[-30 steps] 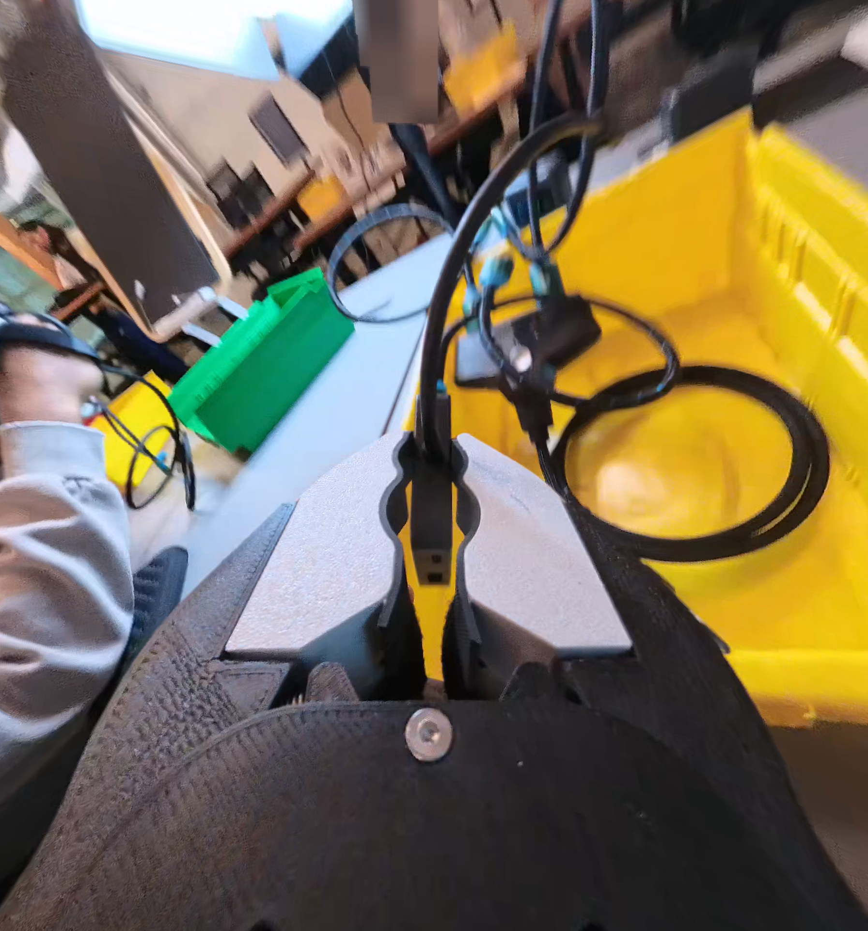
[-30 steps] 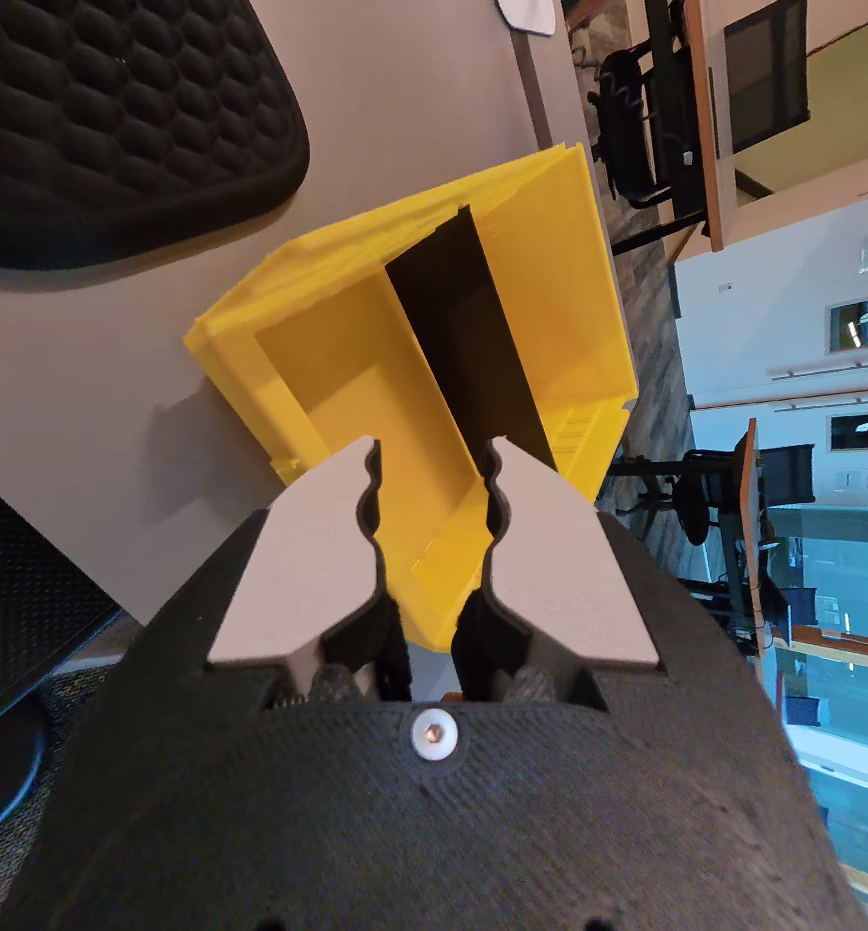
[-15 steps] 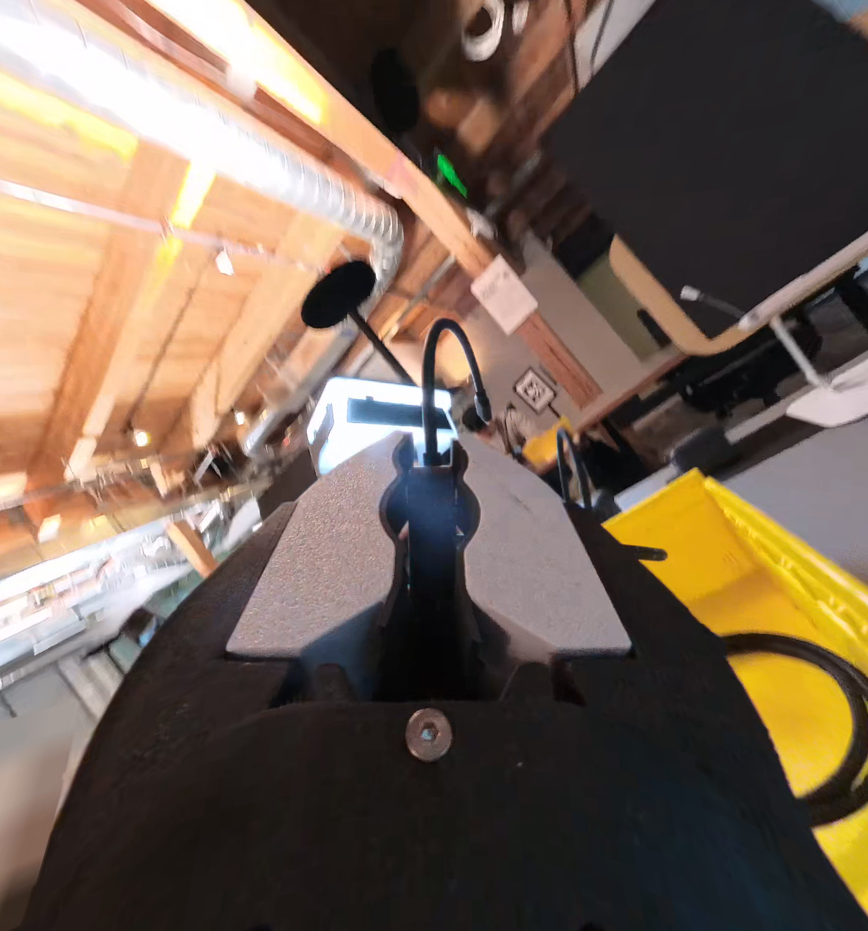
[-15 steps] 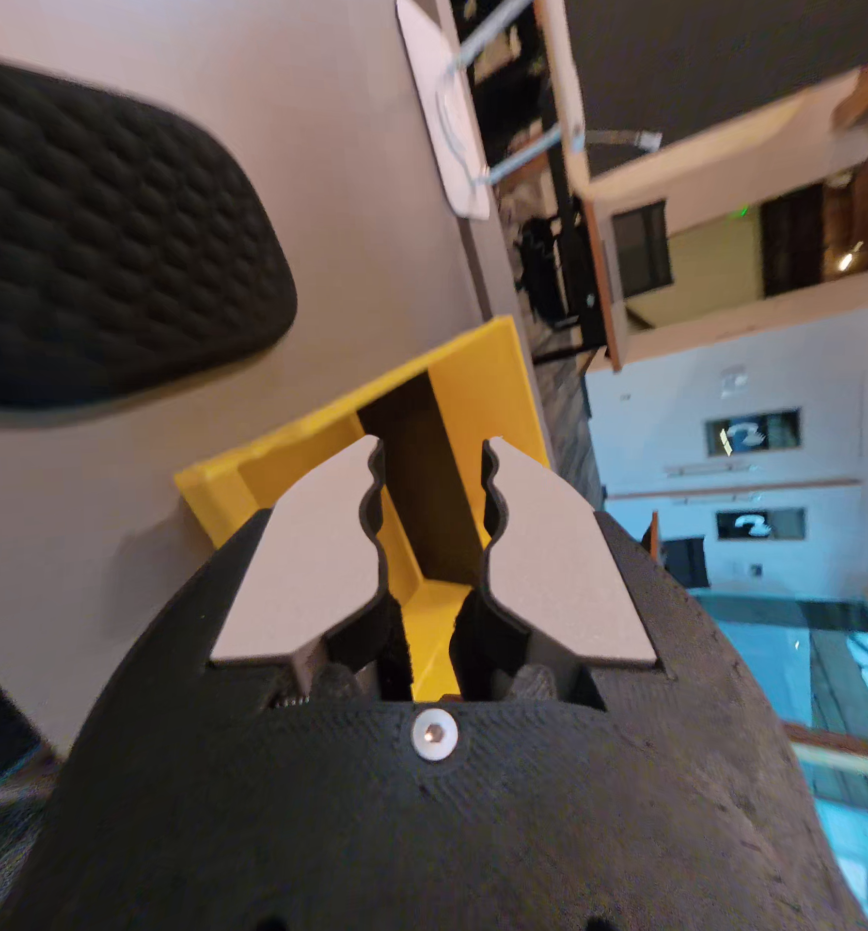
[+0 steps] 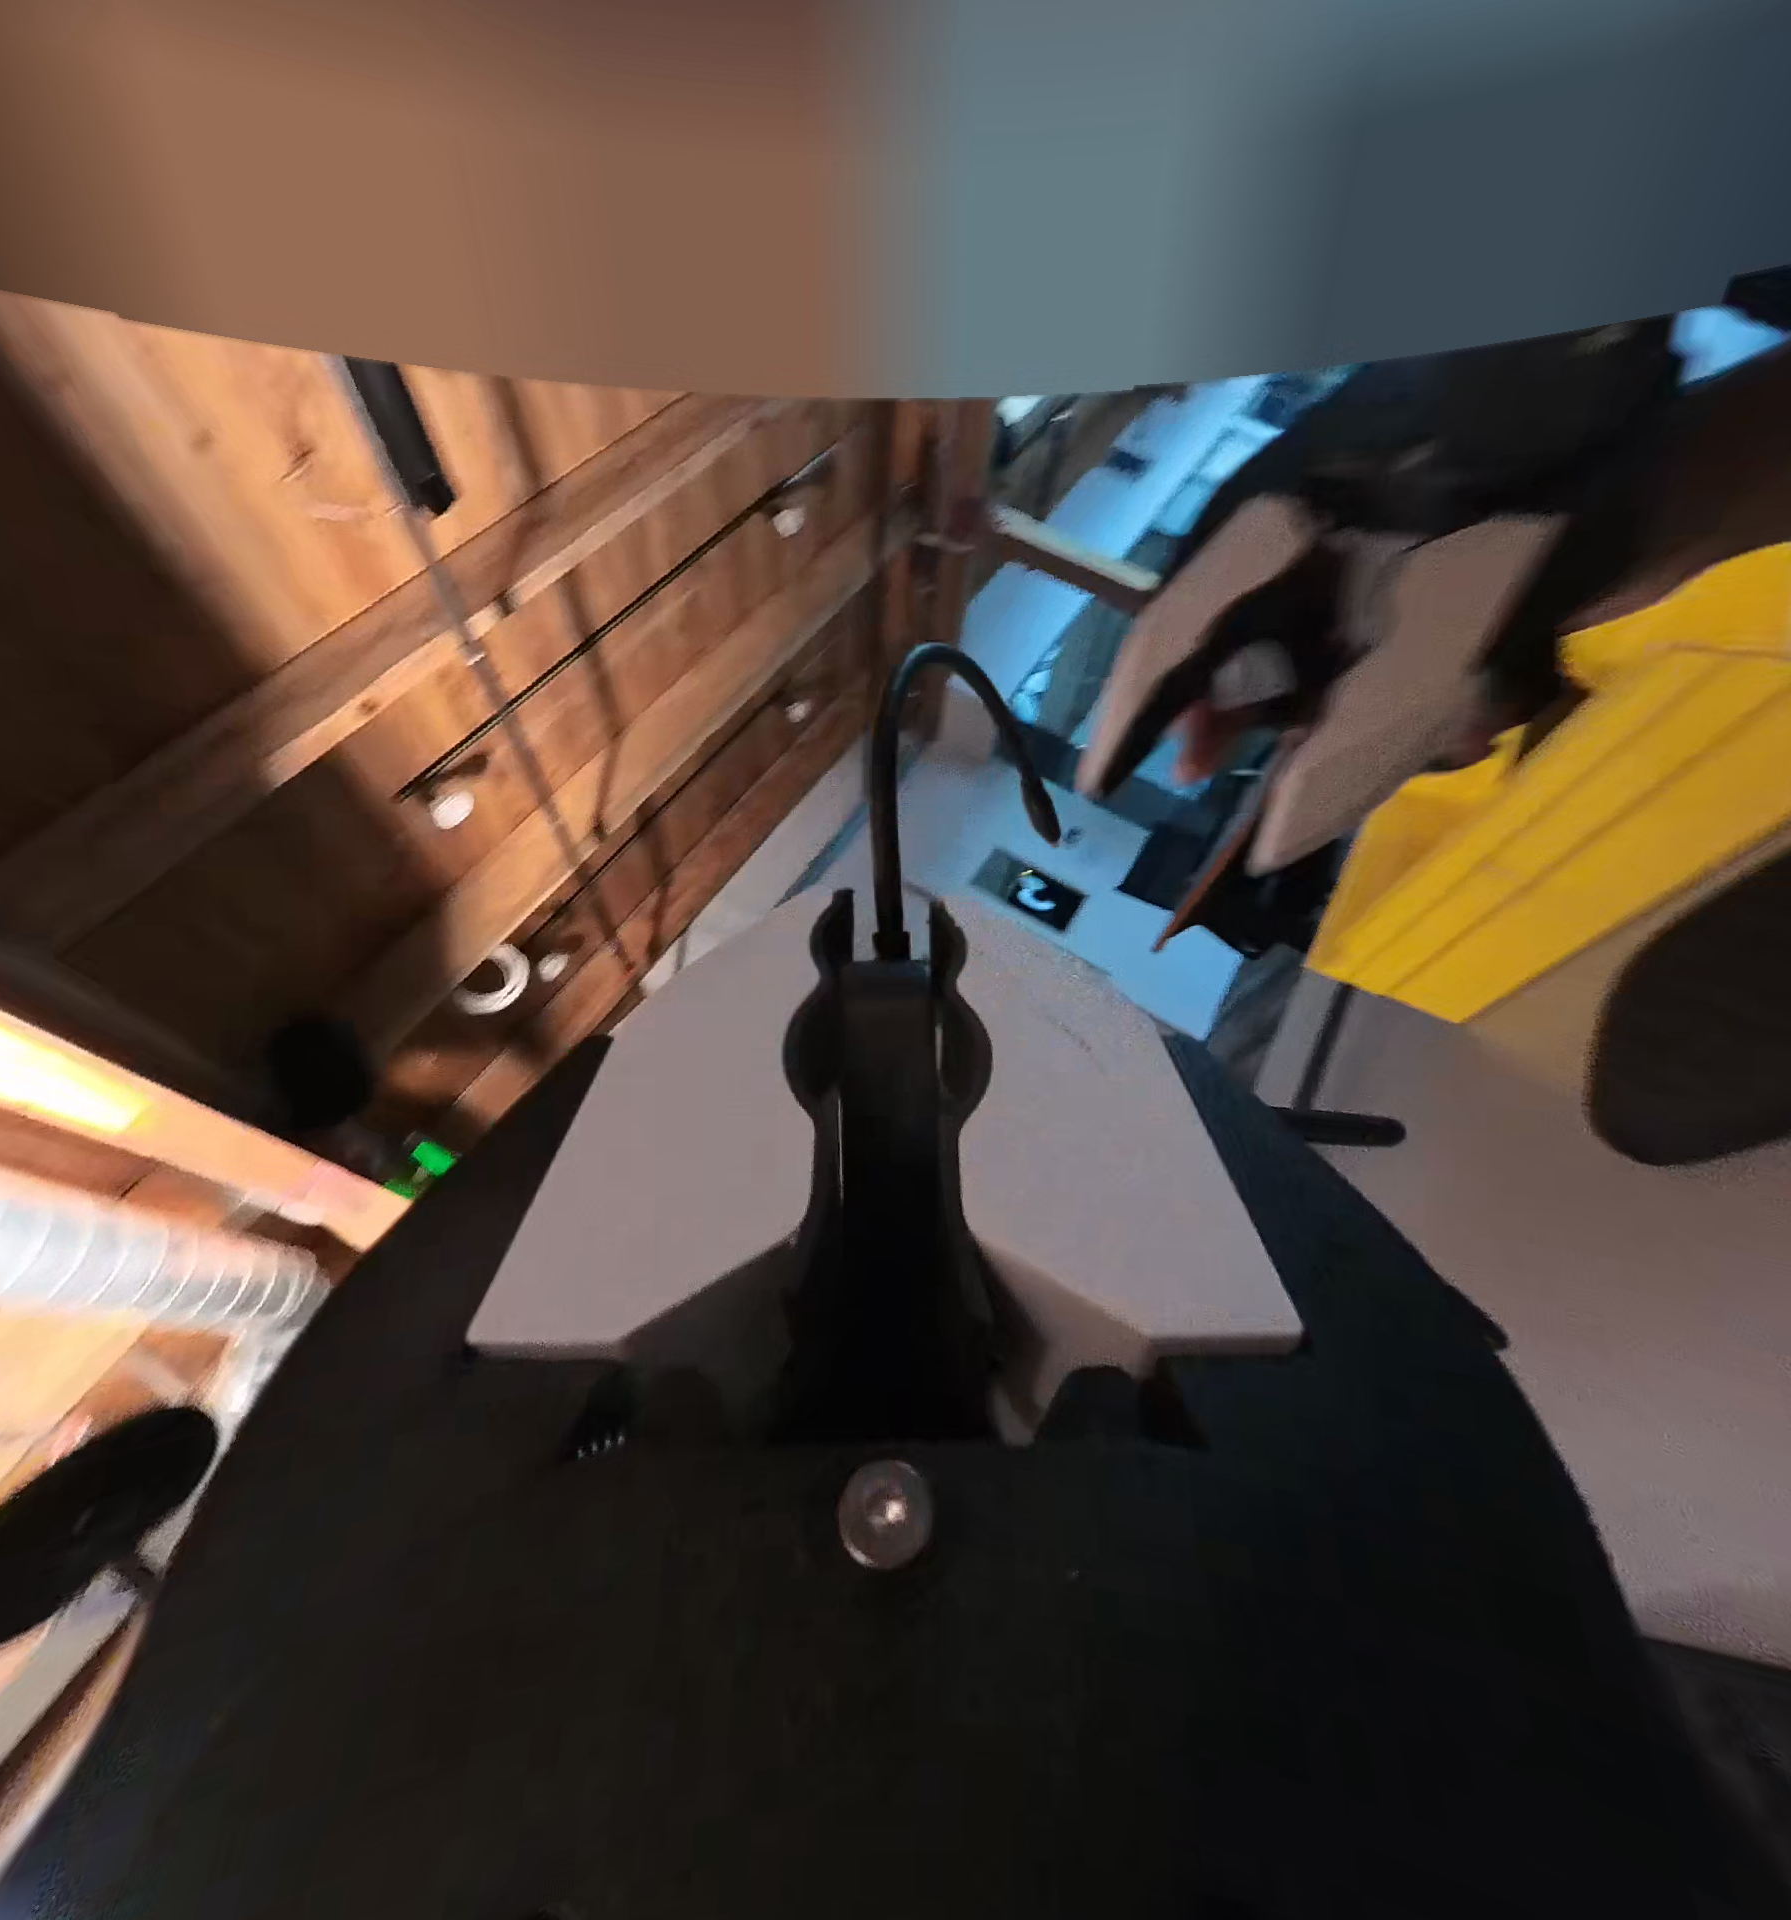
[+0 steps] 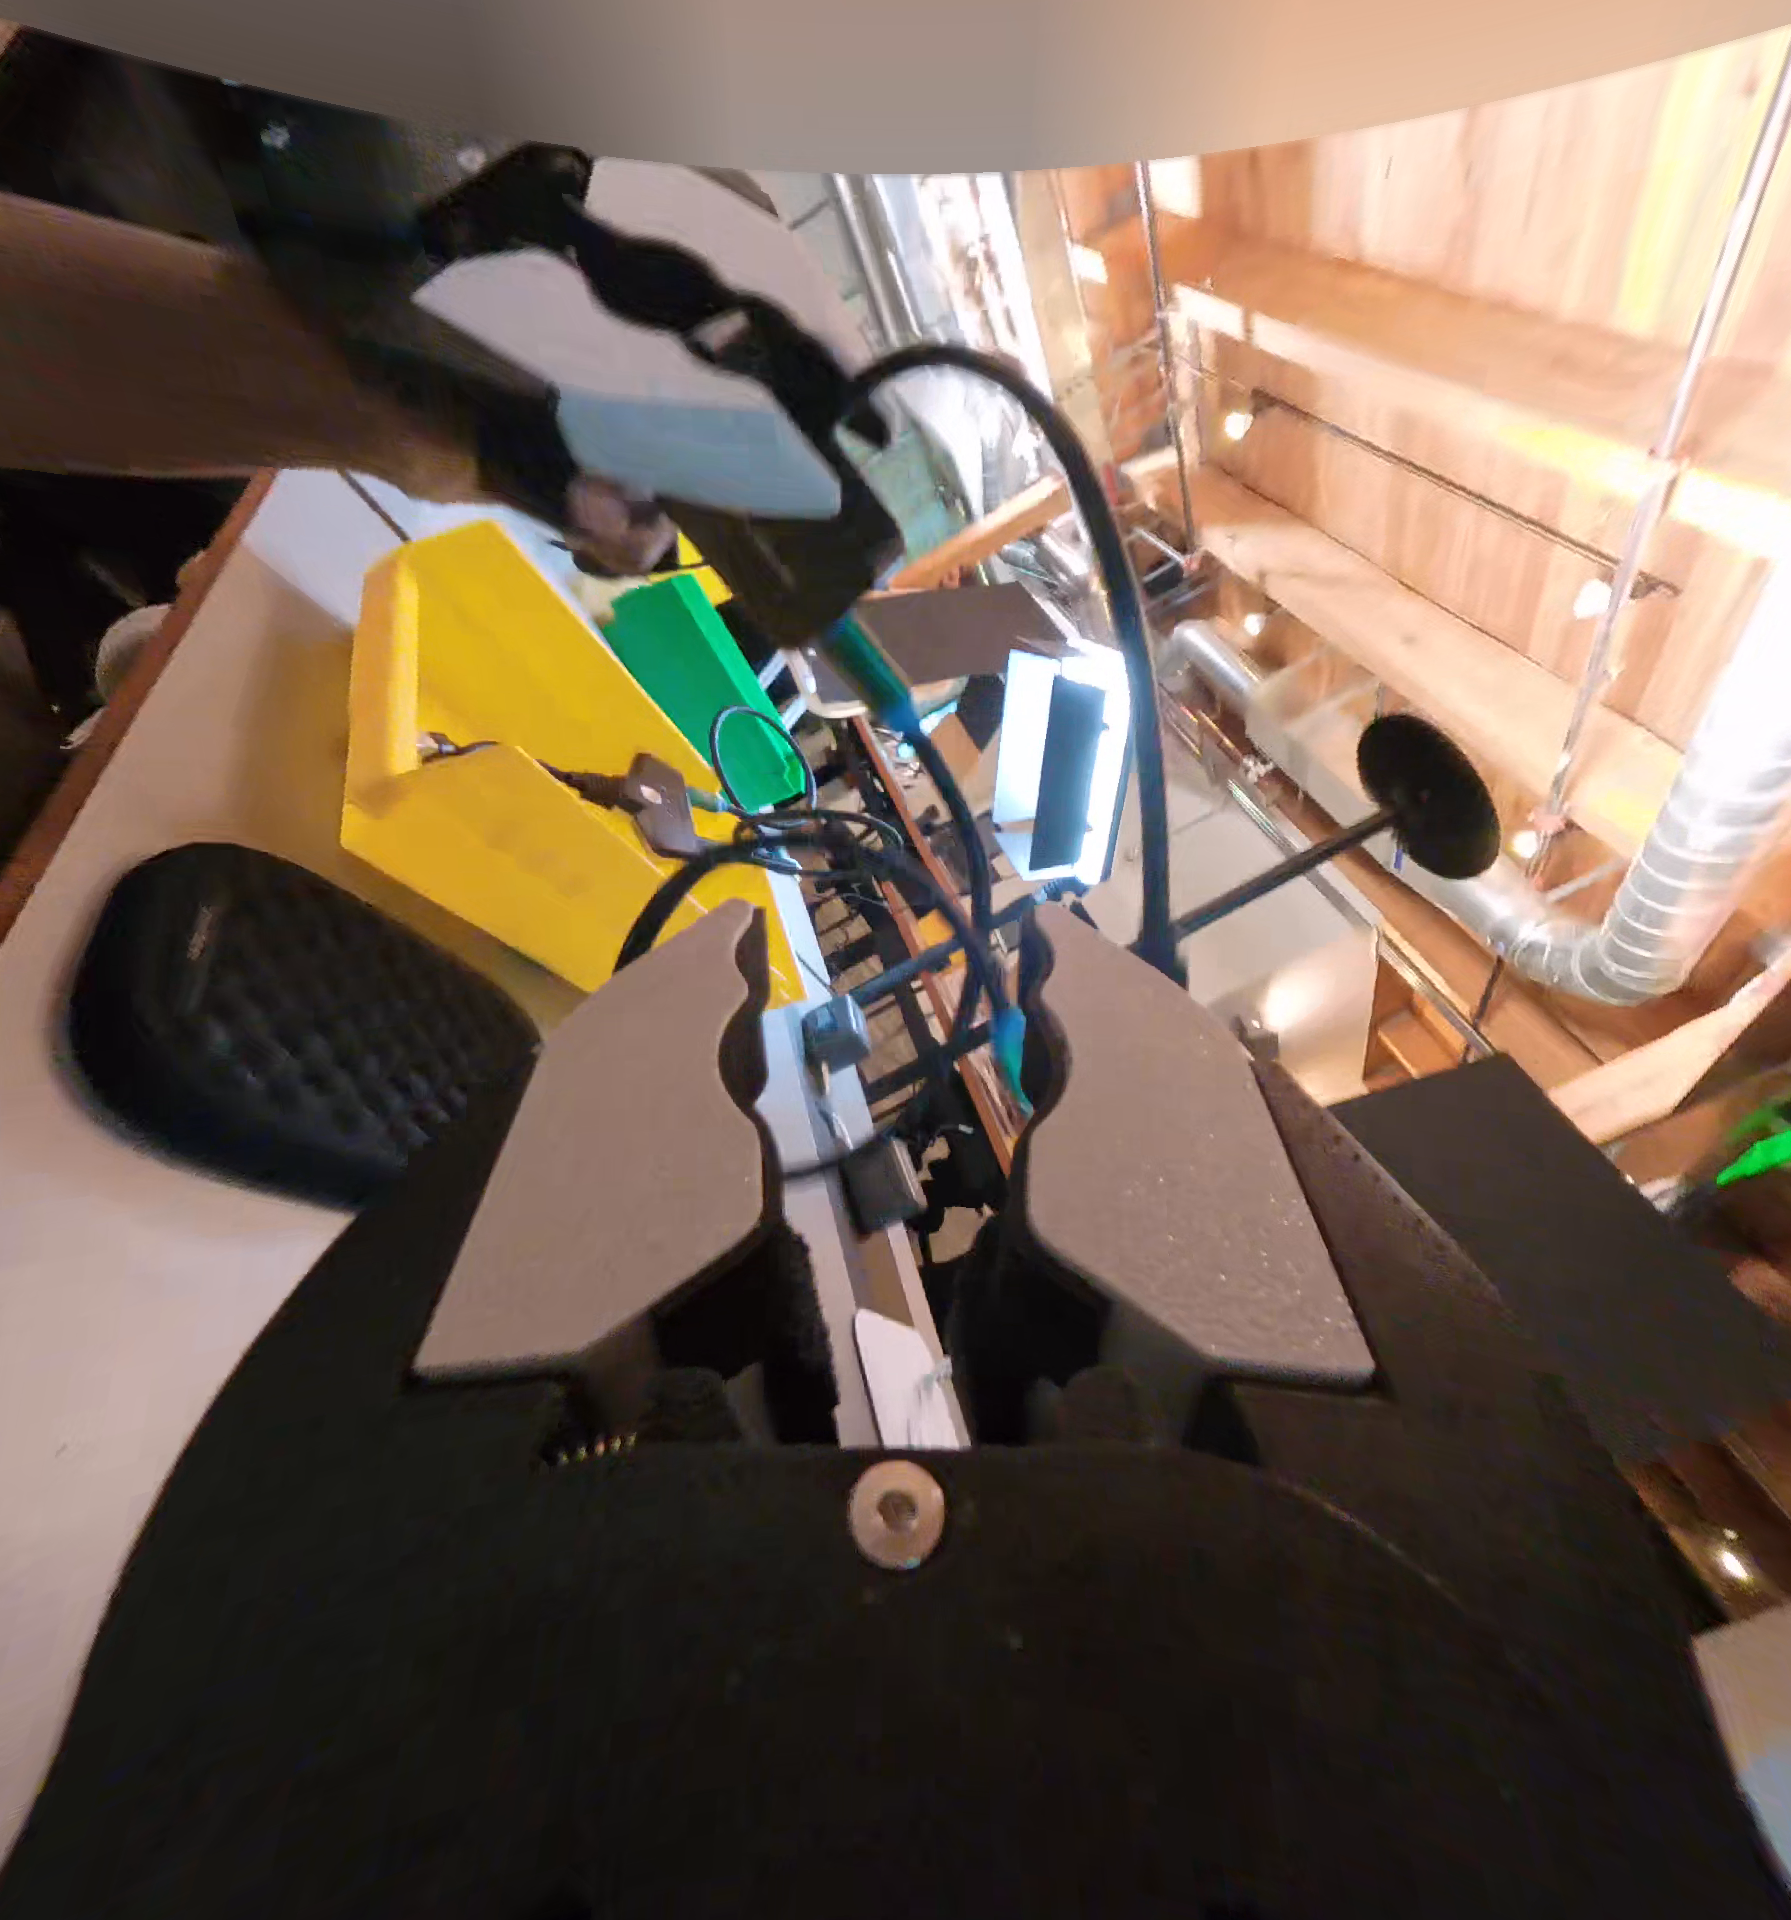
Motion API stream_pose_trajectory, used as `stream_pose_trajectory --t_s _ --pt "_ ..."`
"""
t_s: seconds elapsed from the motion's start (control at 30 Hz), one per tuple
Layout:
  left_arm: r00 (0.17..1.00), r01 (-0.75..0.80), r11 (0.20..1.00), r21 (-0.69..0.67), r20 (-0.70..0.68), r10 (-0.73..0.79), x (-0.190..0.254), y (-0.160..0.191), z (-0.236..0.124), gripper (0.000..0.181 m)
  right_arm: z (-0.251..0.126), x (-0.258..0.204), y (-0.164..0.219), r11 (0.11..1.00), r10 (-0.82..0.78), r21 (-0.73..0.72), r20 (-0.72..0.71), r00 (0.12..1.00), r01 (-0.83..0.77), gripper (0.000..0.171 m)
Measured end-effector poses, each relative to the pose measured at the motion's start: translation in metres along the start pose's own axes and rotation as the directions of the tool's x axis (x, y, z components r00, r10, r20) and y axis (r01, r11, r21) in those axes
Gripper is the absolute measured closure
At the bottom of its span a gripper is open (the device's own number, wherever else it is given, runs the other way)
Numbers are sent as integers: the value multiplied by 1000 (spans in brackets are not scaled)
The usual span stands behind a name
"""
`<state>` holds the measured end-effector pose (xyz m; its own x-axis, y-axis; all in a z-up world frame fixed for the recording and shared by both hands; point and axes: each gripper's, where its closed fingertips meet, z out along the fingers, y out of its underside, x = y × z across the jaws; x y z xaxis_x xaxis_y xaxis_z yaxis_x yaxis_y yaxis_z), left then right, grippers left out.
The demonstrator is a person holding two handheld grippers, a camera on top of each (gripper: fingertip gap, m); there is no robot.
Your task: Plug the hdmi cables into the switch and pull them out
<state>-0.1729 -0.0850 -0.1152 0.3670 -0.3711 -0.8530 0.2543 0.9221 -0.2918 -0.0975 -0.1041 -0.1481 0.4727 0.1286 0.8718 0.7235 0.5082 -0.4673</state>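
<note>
My left gripper (image 5: 886,925) is shut on a black HDMI plug (image 5: 886,1091), raised in the air. Its cable (image 5: 901,707) arcs up out of the fingertips and down to the right. The right wrist view shows this gripper (image 6: 829,395) at upper left, with the cable (image 6: 1109,520) looping down from it. My right gripper (image 6: 896,935) is open and empty, held in the air facing the left one; it also shows in the left wrist view (image 5: 1182,821). A small black switch (image 6: 652,795) with cables plugged in rests in the yellow bin (image 6: 475,748).
A black textured pad (image 6: 278,1008) lies on the white table (image 6: 91,1299) beside the yellow bin. A green bin (image 6: 704,675) stands behind it. A tangle of cables (image 6: 870,852) hangs past the table's far edge. Wooden ceiling and a duct fill the background.
Both grippers have swung upward, away from the bins. The left one still holds the plug, now lifted high. The right one has turned to face the left gripper and stays open.
</note>
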Motion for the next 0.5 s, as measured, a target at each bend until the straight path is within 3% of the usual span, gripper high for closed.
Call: stream_pose_trajectory --t_s 0.13,0.27,0.33,0.37,0.43,0.5 --pt "981 -61 995 77 -178 74 49 -20 19 168 24 -4 16 978 -197 -69 -36 980 195 123" --pt "957 -35 987 158 -280 79 74 -33 26 168 31 -26 16 938 -346 -3 11 938 346 127" --pt "949 -24 986 163 -306 73 82 -32 28 167 29 -24 19 932 -361 -28 3 932 361 157" --pt "953 -16 988 151 -298 61 82 -29 30 166 28 -24 23 926 -374 -52 17 927 375 157" --pt "964 20 994 103 -267 8 80 -19 31 158 24 -19 35 900 -417 -132 15 909 415 158" --pt "955 138 989 51 -270 -119 78 -9 27 138 17 -6 47 855 -487 -224 -35 872 468 159"
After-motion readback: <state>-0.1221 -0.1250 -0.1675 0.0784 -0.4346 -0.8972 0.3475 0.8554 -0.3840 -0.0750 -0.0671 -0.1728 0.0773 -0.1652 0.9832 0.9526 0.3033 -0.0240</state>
